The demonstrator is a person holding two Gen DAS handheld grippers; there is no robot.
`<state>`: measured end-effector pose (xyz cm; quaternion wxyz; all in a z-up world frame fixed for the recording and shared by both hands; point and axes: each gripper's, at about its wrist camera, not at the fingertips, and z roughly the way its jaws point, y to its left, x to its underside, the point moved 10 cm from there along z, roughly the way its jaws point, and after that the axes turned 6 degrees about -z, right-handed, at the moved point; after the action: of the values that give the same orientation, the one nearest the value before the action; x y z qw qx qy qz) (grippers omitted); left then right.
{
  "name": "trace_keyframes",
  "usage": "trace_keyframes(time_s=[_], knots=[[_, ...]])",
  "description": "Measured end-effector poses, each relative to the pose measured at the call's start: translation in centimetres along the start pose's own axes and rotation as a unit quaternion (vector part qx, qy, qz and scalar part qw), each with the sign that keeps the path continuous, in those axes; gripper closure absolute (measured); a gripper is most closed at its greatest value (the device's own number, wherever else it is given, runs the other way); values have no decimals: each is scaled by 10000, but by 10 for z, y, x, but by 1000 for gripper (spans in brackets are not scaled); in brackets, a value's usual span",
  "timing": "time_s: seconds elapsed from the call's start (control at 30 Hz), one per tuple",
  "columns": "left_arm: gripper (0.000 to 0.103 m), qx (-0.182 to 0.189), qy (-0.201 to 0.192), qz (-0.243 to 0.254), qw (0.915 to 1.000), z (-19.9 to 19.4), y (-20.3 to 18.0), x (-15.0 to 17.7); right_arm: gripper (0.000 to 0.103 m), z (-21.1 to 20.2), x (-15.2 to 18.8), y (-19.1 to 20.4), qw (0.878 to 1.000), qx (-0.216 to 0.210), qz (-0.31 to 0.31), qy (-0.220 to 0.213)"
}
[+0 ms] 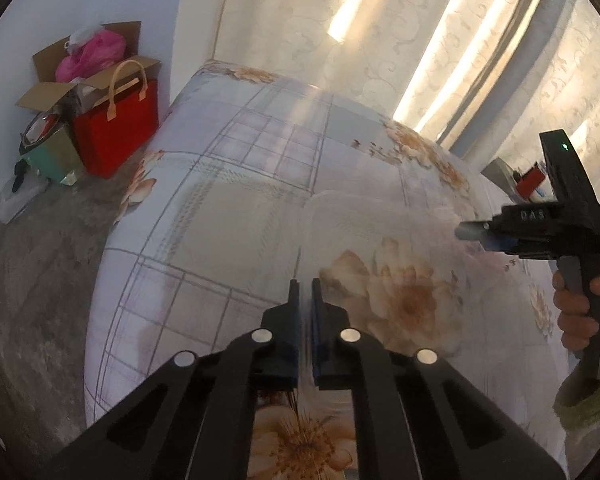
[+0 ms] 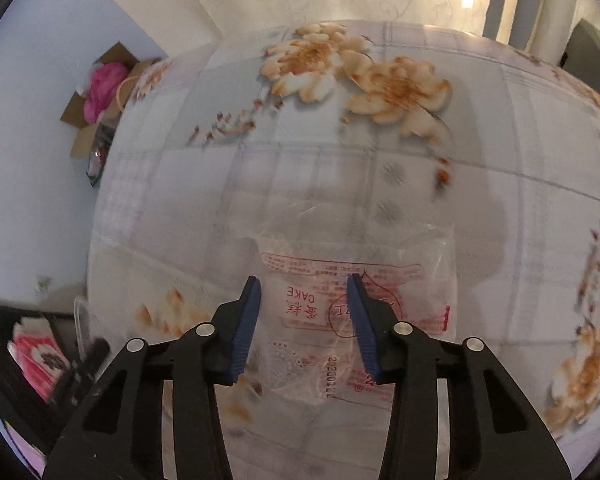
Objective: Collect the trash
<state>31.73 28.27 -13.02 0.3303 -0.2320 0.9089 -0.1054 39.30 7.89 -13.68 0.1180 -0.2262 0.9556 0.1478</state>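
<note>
Overhead, floral tablecloth (image 2: 380, 184) against pale patterned curtains (image 1: 380, 20).

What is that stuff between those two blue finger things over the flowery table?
A clear plastic cake wrapper with red print, lying flat on the floral tablecloth between the right gripper fingertips, seen in the right wrist view.

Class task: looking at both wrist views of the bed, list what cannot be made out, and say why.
- Left wrist view: whether the left gripper pinches anything; only a faint blurred clear film shows there.
- Right wrist view: small red print on the clear cake wrapper, blurred.
- Cardboard box contents, mostly hidden by pink bags.
</note>
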Motion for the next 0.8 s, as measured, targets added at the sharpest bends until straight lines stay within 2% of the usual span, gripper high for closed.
trace_keyframes(time_s=[0.13,0.3,0.47,0.53,0.63,0.67,0.73,0.8], knots=[[99,27,94,146,9998,-10,-4,19,64,-13,33,-13,9999,48,-92,8],[99,130,252,283,9992,-29,-10,55,65,-37,93,-35,9999,24,-111,-79],[99,267,362,142,9989,-48,-16,89,64,-61,151,-55,9996,64,22,-275],[98,364,399,29,9985,-54,-18,102,62,-68,163,-60,9992,26,88,-397],[97,511,401,-105,9978,-61,-21,115,46,-78,174,-63,9977,-269,236,-582],[96,593,406,-151,9973,-63,-23,118,43,-82,176,-63,9967,-339,308,-677],[81,729,427,-279,9960,-66,-23,123,41,-89,176,-58,9948,-390,360,-871],[72,791,383,-360,9955,-71,-22,126,38,-107,177,-56,9911,-428,416,-1191]])
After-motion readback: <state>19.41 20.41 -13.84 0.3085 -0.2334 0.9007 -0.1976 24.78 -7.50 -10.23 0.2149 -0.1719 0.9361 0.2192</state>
